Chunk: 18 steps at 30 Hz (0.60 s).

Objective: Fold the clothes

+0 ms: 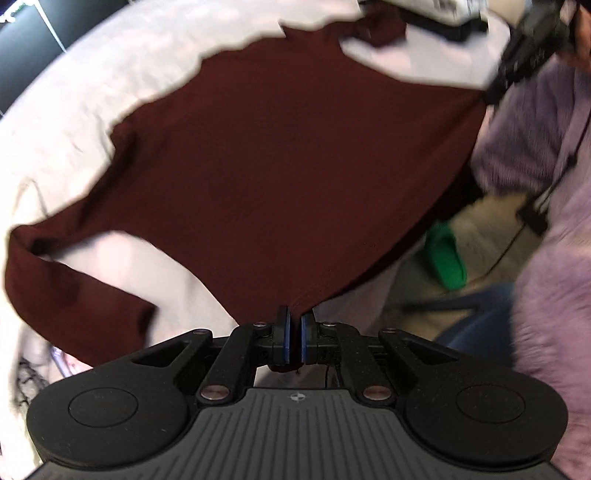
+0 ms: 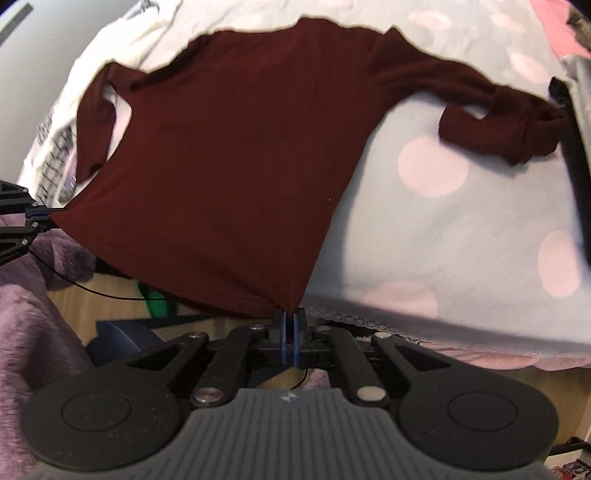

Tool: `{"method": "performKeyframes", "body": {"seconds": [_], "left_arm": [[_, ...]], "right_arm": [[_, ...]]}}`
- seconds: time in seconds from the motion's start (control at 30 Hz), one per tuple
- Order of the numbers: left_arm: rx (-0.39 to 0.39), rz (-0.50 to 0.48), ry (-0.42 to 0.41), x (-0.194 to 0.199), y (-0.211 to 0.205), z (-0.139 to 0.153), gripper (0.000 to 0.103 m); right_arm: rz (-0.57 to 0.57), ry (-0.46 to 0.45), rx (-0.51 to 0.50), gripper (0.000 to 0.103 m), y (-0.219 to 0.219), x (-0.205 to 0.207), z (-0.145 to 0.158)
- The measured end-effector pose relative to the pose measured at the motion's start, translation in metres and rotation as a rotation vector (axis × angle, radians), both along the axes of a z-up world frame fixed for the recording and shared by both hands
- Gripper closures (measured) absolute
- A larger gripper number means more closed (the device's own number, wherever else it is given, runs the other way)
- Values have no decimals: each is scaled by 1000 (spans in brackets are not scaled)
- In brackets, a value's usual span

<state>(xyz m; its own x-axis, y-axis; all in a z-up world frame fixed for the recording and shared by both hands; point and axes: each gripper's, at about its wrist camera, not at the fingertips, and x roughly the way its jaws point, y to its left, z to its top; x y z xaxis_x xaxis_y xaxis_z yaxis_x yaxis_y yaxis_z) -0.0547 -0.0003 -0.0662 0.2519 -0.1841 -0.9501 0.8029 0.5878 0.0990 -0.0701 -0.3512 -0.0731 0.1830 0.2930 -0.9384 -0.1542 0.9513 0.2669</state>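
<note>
Spotted bedding (image 2: pixel 461 236) carries the maroon top (image 2: pixel 229 155); left tongs (image 1: pixel 294 332) and right tongs (image 2: pixel 290 325) each clamp a hem corner. Uneven pulling could bunch the sleeves.

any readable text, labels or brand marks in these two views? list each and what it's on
None can be read.
Dark lettering on the white fabric at the left of the right wrist view: too blurred.
Print on the white item at the top edge of the left wrist view: too blurred.
</note>
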Motion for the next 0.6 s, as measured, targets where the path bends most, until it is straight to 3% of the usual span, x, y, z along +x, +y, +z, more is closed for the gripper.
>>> {"method": "performKeyframes", "body": {"seconds": [0.13,0.27,0.37,0.5,0.6], "left_arm": [[11,33,78,14,-1,-14,98],[-25,90,113,26,7,-5,84],[-62,157,97,37,19,7,83],[-84,262,20,59,41,22,81],[-69,307,-44,76,50,22,74]], "right_arm": [[12,31,-9,98,4,3,-11],[-4,30,-30,87,1,5,-10],[-15,30,-45,75,-2,7,-10],[-16,-29,-56,75,2,18,4],[9,-93,-65,71,15,34,15]]}}
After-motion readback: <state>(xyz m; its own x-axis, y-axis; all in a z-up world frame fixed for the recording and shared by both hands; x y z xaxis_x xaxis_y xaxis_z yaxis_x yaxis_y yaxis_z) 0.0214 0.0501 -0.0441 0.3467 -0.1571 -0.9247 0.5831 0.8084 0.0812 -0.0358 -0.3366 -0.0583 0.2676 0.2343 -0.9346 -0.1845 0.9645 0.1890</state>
